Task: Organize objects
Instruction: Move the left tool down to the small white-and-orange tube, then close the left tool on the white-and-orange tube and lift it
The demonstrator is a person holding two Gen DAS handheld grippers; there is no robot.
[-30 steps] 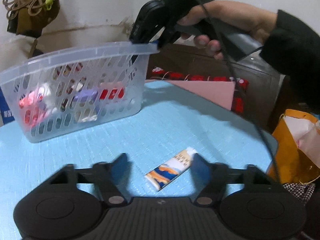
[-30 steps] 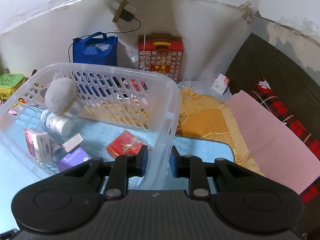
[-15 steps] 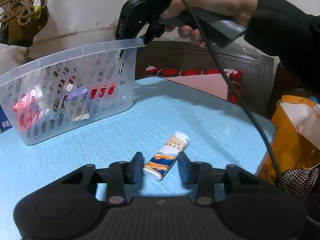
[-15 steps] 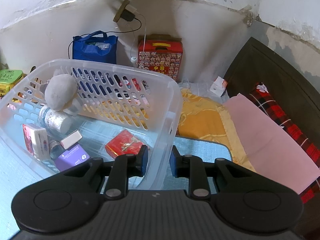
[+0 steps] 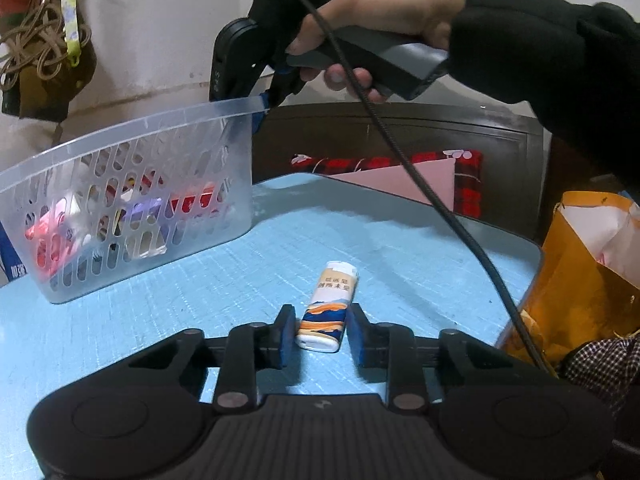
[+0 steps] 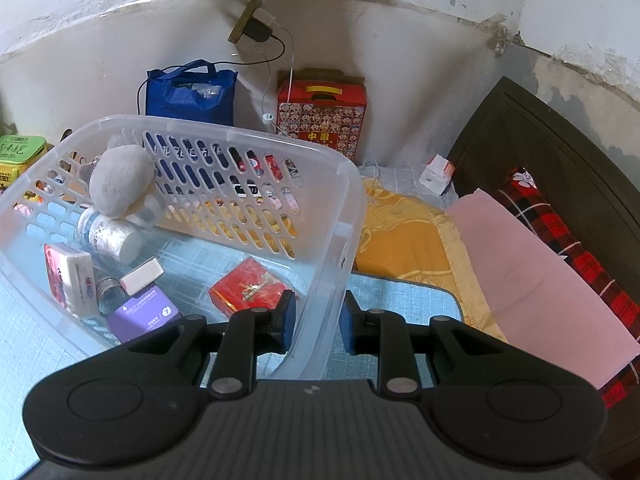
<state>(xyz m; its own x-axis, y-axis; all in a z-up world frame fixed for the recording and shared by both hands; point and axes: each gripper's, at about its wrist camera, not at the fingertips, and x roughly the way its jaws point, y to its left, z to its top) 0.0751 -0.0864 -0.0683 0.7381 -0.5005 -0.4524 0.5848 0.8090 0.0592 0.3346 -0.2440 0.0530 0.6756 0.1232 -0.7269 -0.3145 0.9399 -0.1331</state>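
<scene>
Now a small rounded box (image 5: pixel 326 307) with a glossy printed wrapper is seen lying flat on the textured blue table (image 5: pixel 200 300), its near end between the fingers of the left gripper (image 5: pixel 319 336), narrow gaps showing on both sides. The clear slotted plastic basket (image 6: pixel 256 140) is pinched at its smooth end wall by the right gripper (image 6: pixel 318 322).

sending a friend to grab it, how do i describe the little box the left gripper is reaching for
On the light blue table, right of the clear plastic basket, one small packet lies alone between the left gripper fingers. Its white top bears Chinese characters above orange-and-navy mountains.
</scene>
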